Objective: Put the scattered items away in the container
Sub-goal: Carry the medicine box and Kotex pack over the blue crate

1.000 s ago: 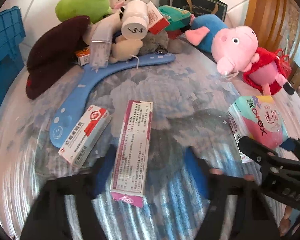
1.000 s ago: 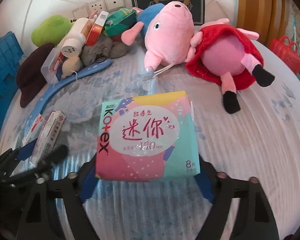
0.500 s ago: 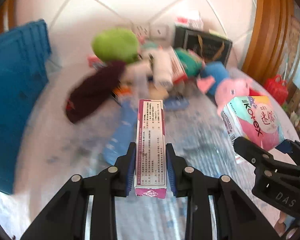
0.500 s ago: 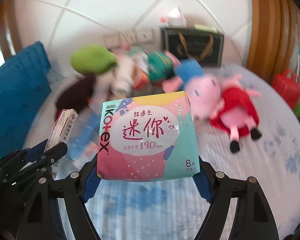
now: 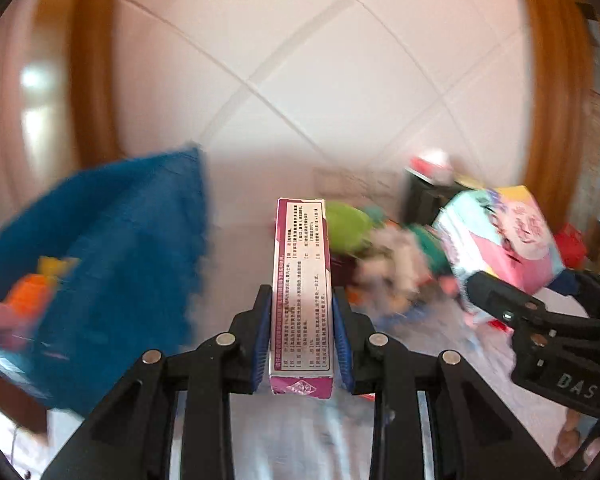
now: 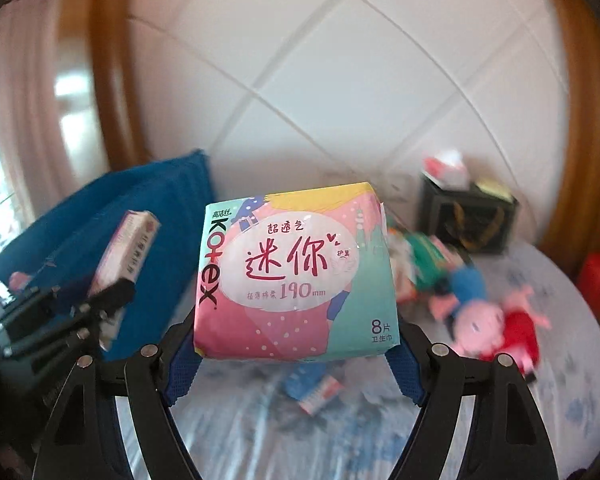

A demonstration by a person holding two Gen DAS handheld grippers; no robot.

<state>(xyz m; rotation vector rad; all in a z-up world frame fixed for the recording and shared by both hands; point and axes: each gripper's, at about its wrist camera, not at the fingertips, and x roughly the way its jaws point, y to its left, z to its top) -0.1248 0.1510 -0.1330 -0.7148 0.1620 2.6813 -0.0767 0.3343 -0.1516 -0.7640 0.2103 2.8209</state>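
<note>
My left gripper is shut on a long white box with magenta ends, held high above the table. To its right in the left wrist view, the Kotex pad pack hangs in the other gripper. My right gripper is shut on that pink and teal Kotex pack, with a blue pad at each side. In the right wrist view the long box shows at the left. The blue crate stands at the left, with some coloured items blurred inside it.
Far down on the blue-patterned tablecloth lie a pink pig plush in red, a green plush, a small red and white box and a black gift bag. A tiled wall and wooden frames stand behind.
Both grippers have risen high off the table with their items. The left closed on the long box and lifted it. The views swung left, bringing the blue crate closer.
</note>
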